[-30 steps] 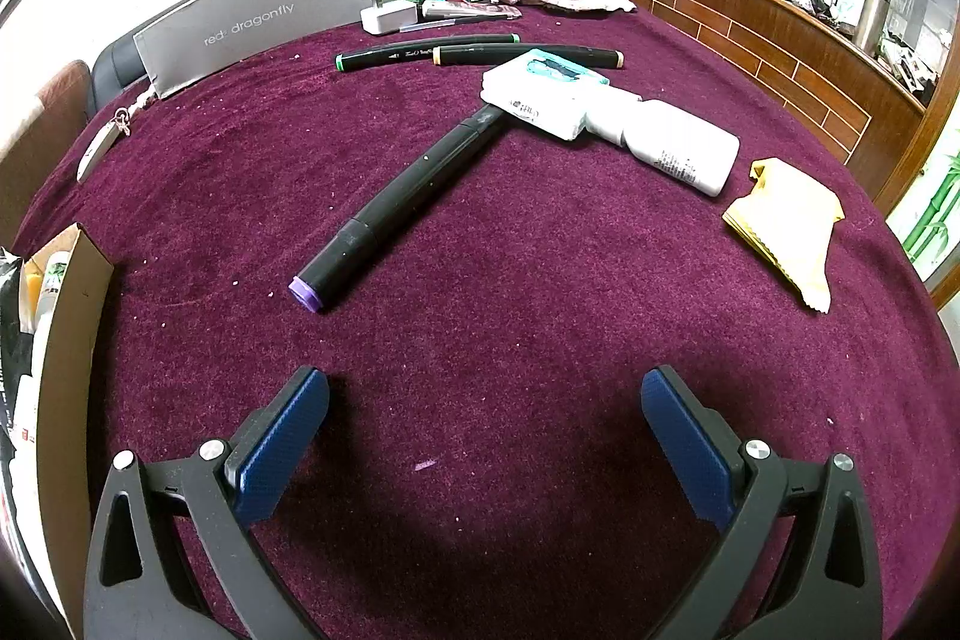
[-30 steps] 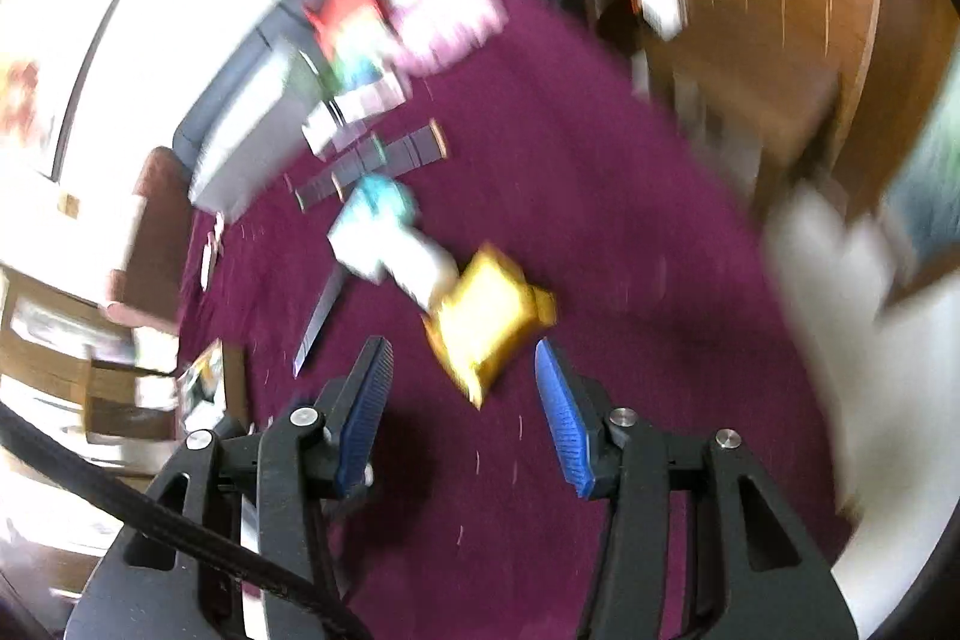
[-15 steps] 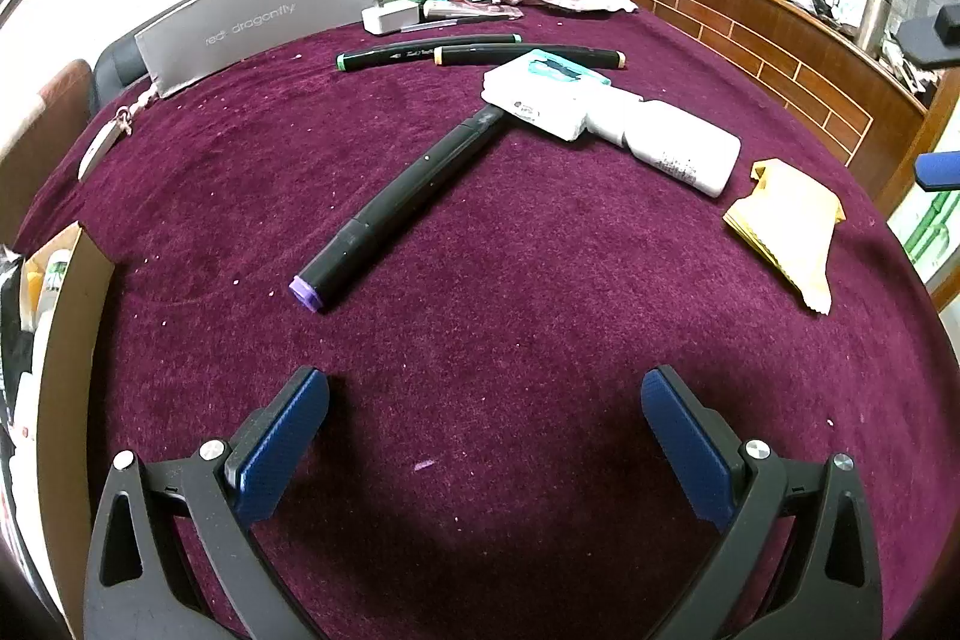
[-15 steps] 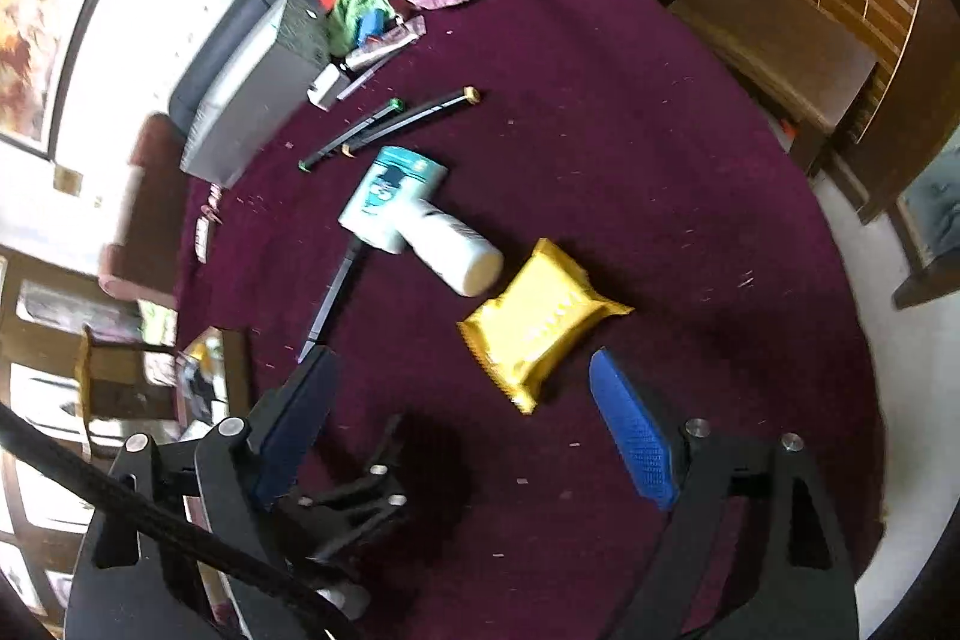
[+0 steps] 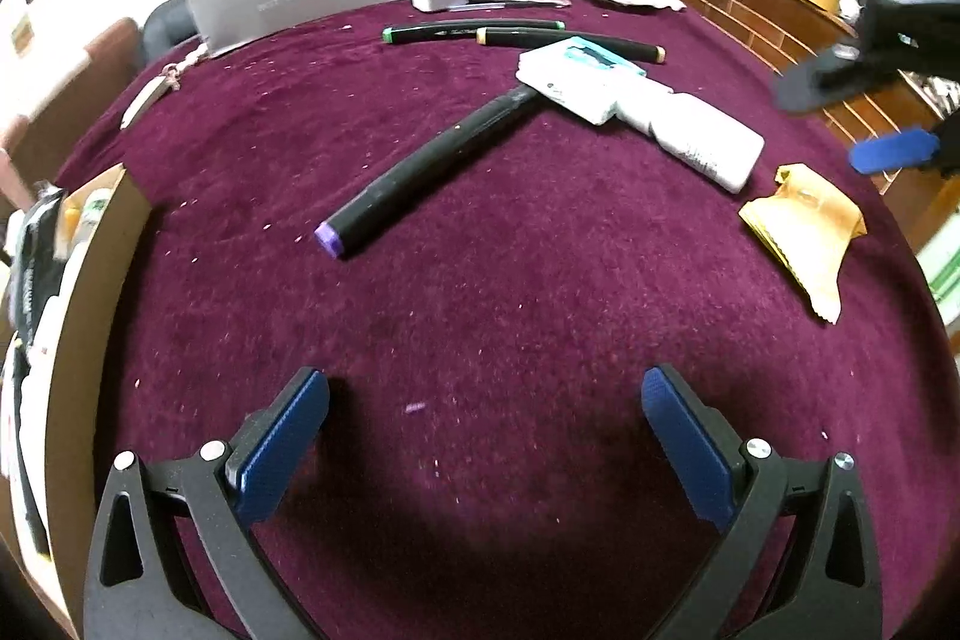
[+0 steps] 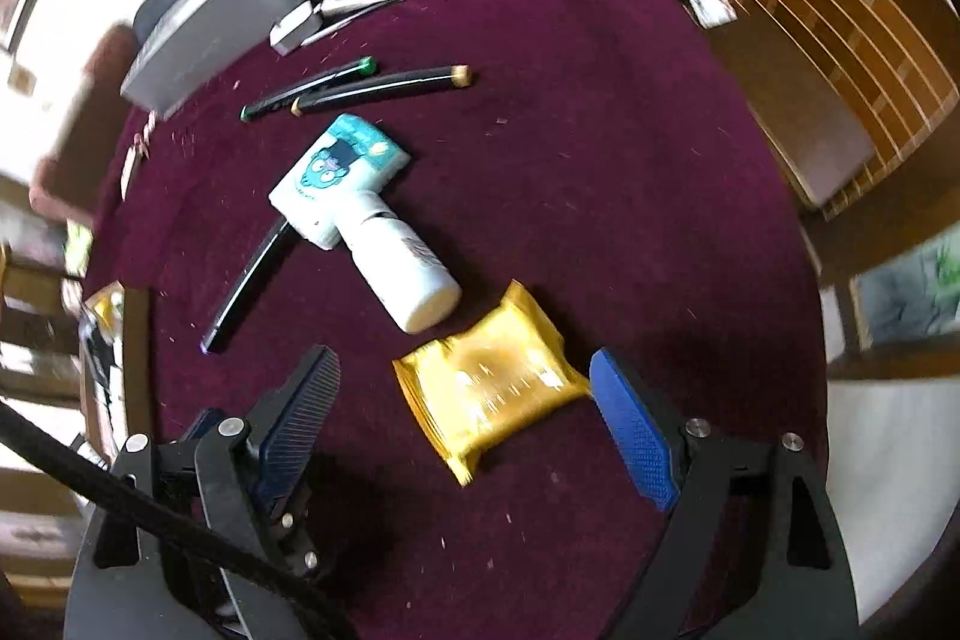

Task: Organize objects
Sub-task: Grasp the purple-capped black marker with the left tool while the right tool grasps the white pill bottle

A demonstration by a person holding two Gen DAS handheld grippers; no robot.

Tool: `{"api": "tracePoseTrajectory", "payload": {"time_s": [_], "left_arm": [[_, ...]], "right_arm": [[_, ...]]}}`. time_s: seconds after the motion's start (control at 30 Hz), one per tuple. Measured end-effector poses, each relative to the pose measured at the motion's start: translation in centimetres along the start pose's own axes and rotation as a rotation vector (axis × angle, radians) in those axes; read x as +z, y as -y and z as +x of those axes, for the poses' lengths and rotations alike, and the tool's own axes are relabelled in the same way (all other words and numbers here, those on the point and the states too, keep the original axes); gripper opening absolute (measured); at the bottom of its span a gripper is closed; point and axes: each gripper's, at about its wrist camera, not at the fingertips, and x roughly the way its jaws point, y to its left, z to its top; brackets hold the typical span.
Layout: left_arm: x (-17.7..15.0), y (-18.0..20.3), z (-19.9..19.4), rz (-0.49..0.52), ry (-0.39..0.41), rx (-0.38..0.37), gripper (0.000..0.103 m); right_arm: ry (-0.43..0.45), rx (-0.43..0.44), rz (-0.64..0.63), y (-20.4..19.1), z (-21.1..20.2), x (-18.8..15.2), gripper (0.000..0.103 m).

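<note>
The right gripper (image 6: pixel 465 400) is hanging over the yellow packet (image 6: pixel 489 388) with its claw wide open, a blue pad on each side, not squeezing it. The packet is lying on the purple cloth (image 6: pixel 600 196) beside the white bottle (image 6: pixel 402 274). The left gripper (image 5: pixel 485 436) is also wide open, holding nothing.

Left gripper (image 5: pixel 485 415) points steeply down, jaws spread wide, nothing between the pads. Right gripper (image 6: pixel 465 403) also angled steeply down, jaws wide apart, pads pressing on nothing.
</note>
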Motion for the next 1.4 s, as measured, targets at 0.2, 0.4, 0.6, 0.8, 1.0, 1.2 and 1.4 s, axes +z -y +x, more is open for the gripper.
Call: {"api": "tracePoseTrajectory", "payload": {"time_s": [0.2, 0.4, 0.6, 0.8, 1.0, 1.2, 1.4], "left_arm": [[0.7, -3.3, -1.5, -0.069, -0.131, -0.204, 0.085], [3.2, -6.6, -4.2, -0.020, -0.042, -0.132, 0.085], [6.2, -6.5, -2.5, 0.068, -0.028, -0.063, 0.085], [8.3, -3.9, 0.8, 0.192, -0.050, -0.032, 0.085], [9.6, -1.4, 4.3, 0.283, -0.108, -0.017, 0.082], [8.8, -1.1, 3.8, 0.186, -0.198, -0.166, 0.011], [4.4, -2.7, 1.4, 0.091, -0.218, -0.220, 0.011]], "right_arm": [[-0.037, -0.059, -0.138, -3.2, 3.2, 1.7, 0.086], [-0.095, -0.095, -0.195, -4.7, 6.3, 2.5, 0.063], [-0.116, -0.117, -0.197, -5.0, 6.7, 2.6, 0.032], [-0.176, -0.029, -0.087, -3.2, 5.5, 0.6, 0.032], [-0.190, 0.044, -0.021, -2.5, 4.3, -1.7, 0.032], [-0.198, 0.064, 0.002, -2.1, 4.4, -2.5, 0.032], [-0.191, 0.073, -0.003, -2.1, 4.4, -2.8, 0.032]]}}
